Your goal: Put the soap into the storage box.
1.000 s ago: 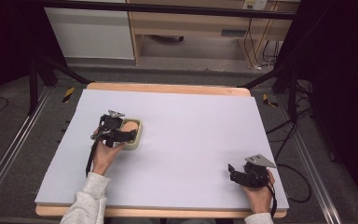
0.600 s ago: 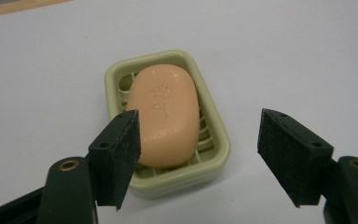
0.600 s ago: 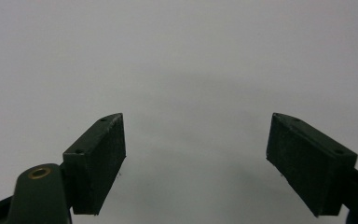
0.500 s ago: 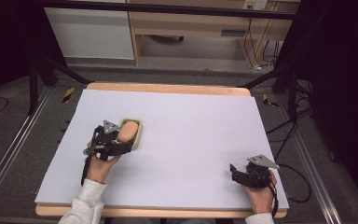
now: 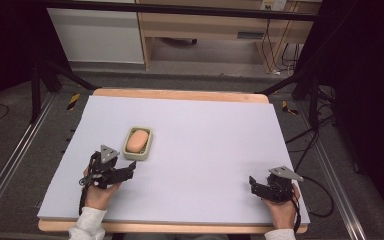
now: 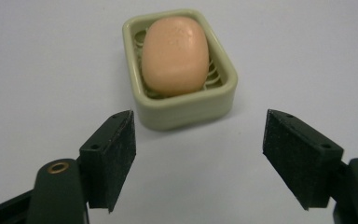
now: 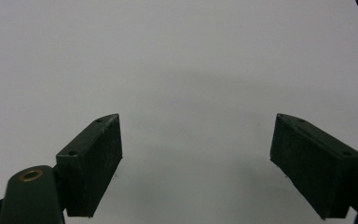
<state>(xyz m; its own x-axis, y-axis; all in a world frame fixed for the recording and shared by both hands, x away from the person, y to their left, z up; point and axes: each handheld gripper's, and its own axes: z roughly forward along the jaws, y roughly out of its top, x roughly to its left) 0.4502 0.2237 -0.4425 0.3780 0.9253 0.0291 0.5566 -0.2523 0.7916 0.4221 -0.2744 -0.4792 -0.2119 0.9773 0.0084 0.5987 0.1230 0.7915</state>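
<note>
1. A pale green soap dish (image 5: 138, 143) sits on the white table cover (image 5: 205, 150), left of the middle and toward the person's side.
2. A peach-coloured bar of soap (image 5: 136, 141) lies inside the dish, resting on its ribbed floor; in the left gripper view the soap (image 6: 175, 55) covers most of the dish (image 6: 186, 109) and lies lengthwise in it.
3. The left gripper (image 5: 132, 167) is held low over the cover just on the near side of the dish, its tips pointing toward the dish's near corner.
4. Its jaws have just been opening, and they now stand apart with nothing between them; in the left gripper view (image 6: 198, 156) the bare cover shows in the gap and the dish lies just beyond the pads, touching neither.
5. The left hand (image 5: 100, 192) grips the body of that gripper from behind, with a white sleeve (image 5: 87, 227) at the table's near edge.
6. The right gripper (image 5: 254, 182) rests near the near right corner of the cover, well apart from the dish.
7. Its jaws are spread wide and empty; the right gripper view (image 7: 198, 158) has plain white cover between them.
8. The right hand (image 5: 282, 202) holds that gripper close to the table's wooden front edge (image 5: 180, 227).
</note>
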